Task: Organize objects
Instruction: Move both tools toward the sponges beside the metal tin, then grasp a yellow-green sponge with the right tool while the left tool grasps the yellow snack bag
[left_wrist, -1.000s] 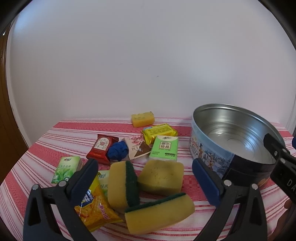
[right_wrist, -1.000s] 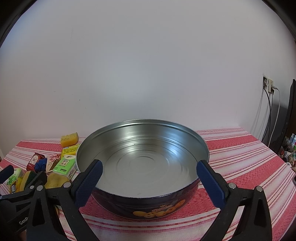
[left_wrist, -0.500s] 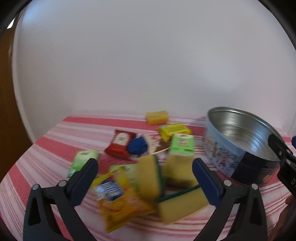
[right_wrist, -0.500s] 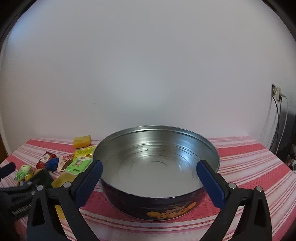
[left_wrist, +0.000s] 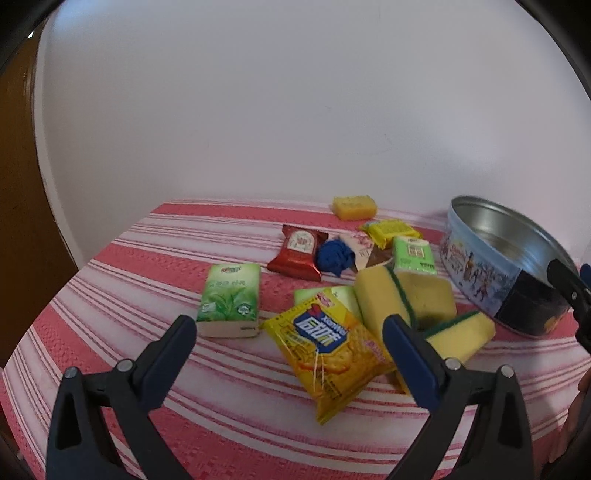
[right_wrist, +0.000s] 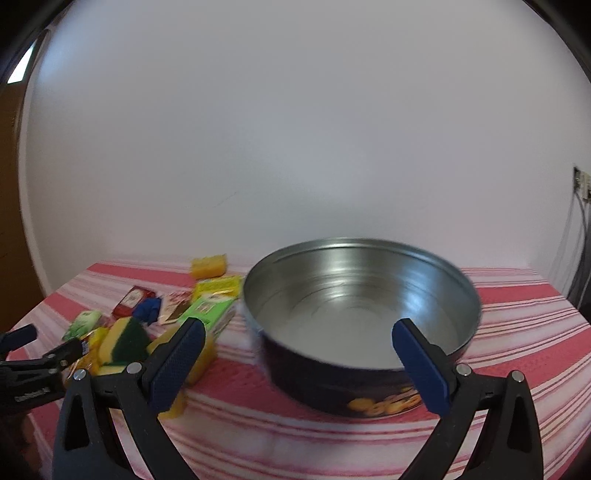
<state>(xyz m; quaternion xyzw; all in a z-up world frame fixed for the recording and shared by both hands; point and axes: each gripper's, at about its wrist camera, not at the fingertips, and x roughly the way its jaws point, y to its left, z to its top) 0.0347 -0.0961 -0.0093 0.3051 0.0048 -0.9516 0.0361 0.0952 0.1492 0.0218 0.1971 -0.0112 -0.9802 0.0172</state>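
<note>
Both hand-held grippers, left (left_wrist: 284, 339) and right (right_wrist: 295, 341), gaping, empty. Risk: left closing on crinkly yellow snack packet (left_wrist: 328, 349) snags yellow-green sponge (left_wrist: 384, 299) touching it; slippery foil slips.

Red and white stripes on the tablecloth (left_wrist: 155, 258). Shiny silver inside the round tin (right_wrist: 362, 314), dark blue outside with gold cookies. Yellow sponges (left_wrist: 384, 295) with dark green backs. Bright yellow snack bag (left_wrist: 332, 347) with blue letters. Green tissue pack (left_wrist: 231, 295). Blue cloth ball (left_wrist: 334, 256). Red wrapper (left_wrist: 299, 251).
</note>
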